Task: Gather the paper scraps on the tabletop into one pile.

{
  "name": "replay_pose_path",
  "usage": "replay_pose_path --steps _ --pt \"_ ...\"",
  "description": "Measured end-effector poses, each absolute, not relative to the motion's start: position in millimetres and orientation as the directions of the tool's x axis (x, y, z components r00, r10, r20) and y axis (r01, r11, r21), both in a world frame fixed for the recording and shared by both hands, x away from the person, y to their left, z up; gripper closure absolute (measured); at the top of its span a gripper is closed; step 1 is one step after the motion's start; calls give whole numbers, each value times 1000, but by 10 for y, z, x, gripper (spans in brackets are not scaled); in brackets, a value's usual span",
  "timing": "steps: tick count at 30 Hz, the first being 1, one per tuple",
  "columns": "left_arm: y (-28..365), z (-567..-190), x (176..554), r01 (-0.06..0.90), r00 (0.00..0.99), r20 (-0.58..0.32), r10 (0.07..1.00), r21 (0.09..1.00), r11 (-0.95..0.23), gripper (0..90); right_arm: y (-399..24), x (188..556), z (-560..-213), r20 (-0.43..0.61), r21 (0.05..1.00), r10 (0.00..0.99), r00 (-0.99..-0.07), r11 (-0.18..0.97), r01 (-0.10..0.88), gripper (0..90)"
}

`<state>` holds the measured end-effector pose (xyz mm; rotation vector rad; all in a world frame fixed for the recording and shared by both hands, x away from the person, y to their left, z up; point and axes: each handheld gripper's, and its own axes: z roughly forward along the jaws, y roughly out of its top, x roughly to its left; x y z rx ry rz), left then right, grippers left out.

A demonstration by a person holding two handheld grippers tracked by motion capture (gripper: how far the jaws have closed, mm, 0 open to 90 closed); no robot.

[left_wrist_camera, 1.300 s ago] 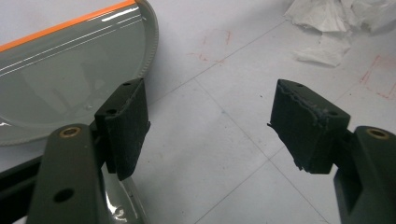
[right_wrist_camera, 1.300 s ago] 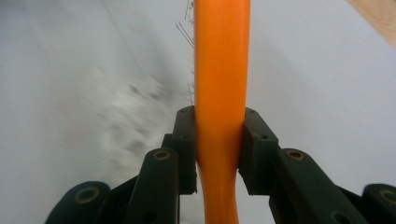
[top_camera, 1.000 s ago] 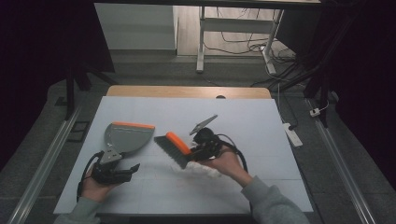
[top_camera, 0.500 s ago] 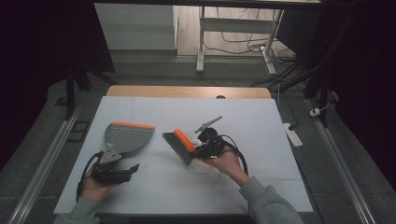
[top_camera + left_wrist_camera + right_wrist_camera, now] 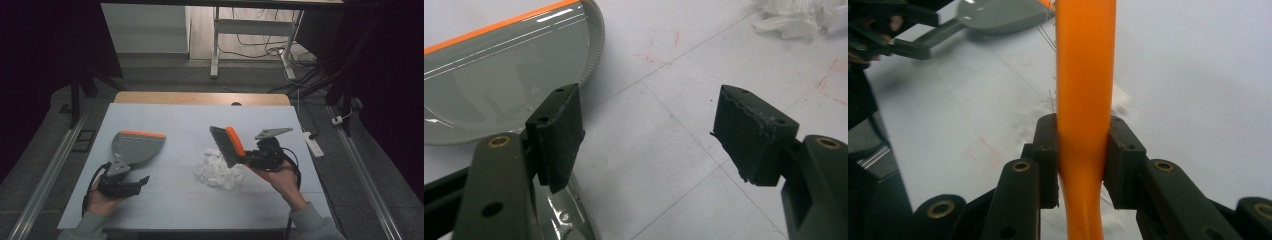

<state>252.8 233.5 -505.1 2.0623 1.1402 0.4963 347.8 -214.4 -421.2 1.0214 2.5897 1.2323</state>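
right tongs [image 5: 1082,155] – clamp brush [image 5: 231,145] | left tongs [image 5: 649,135] – agape, by dustpan [image 5: 135,146]

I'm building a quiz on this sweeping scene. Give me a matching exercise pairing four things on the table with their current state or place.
Things:
1. brush
2. dustpan
3. crumpled paper
4. left gripper

States:
A. open, nothing between its fingers
B. lying flat on the table, orange strip along its front edge
C. clamped by its orange handle in the right gripper
D. white heap on the table, under the bristles

Pairs: 1-C, 2-B, 3-D, 4-A
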Motion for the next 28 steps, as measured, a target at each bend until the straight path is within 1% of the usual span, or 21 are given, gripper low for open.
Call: replay_pose_path --steps 2,7,13,19,22,28 --pt "2329 -5050 2529 569 534 -8 845 742 -353 288 -2306 3442 -4253 168 720 639 -751 440 536 707" --pt "2327 -5042 2527 565 535 -5 845 746 -353 288 -2682 3354 -4386 163 713 697 -698 406 571 707" --pt "2316 -5046 2537 567 535 -7 845 745 -353 288 -2969 3264 -4539 141 721 740 -658 379 580 708" --pt "2308 -5038 2536 562 535 -5 845 749 -351 288 -3088 3227 -4608 140 736 751 -645 357 575 707" --pt "2302 -5034 2536 561 536 -4 844 748 -353 288 -3089 3219 -4620 116 740 750 -652 372 560 707" --pt "2296 -5032 2534 559 537 -3 844 750 -353 287 -3096 3202 -4618 105 755 740 -664 375 538 707"
